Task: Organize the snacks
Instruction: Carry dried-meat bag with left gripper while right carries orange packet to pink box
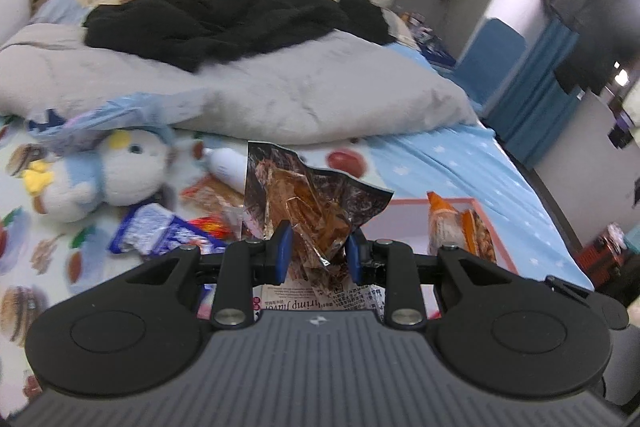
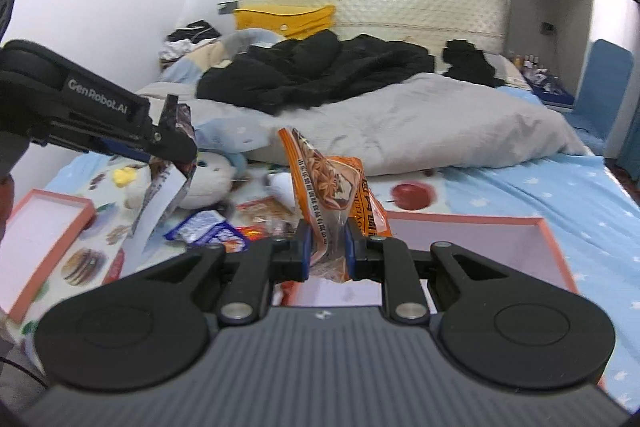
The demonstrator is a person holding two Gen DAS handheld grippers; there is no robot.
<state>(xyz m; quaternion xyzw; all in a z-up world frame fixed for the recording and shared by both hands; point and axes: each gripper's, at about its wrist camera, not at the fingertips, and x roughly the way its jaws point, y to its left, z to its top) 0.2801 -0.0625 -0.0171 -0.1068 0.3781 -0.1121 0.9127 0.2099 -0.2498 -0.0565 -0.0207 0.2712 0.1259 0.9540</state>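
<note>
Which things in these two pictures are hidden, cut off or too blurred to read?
- Left wrist view: the brown snack packet prints are blurred; its base hides behind the left gripper.
- Right wrist view: the right gripper covers the pink box's near wall.
- Right wrist view: blue wrappers, text too small.

Beside the pink-walled box point(image 2: 472, 217) with a pale lilac floor, the bed sheet point(image 2: 560, 195) is light blue with small white stars. Left of the box it turns white with printed burgers and red apples. The orange snack packet point(image 2: 320, 183) shows star-anise; the brown packet point(image 1: 308, 199) is glossy. The plush point(image 1: 120, 171) is white, blue, yellow.
</note>
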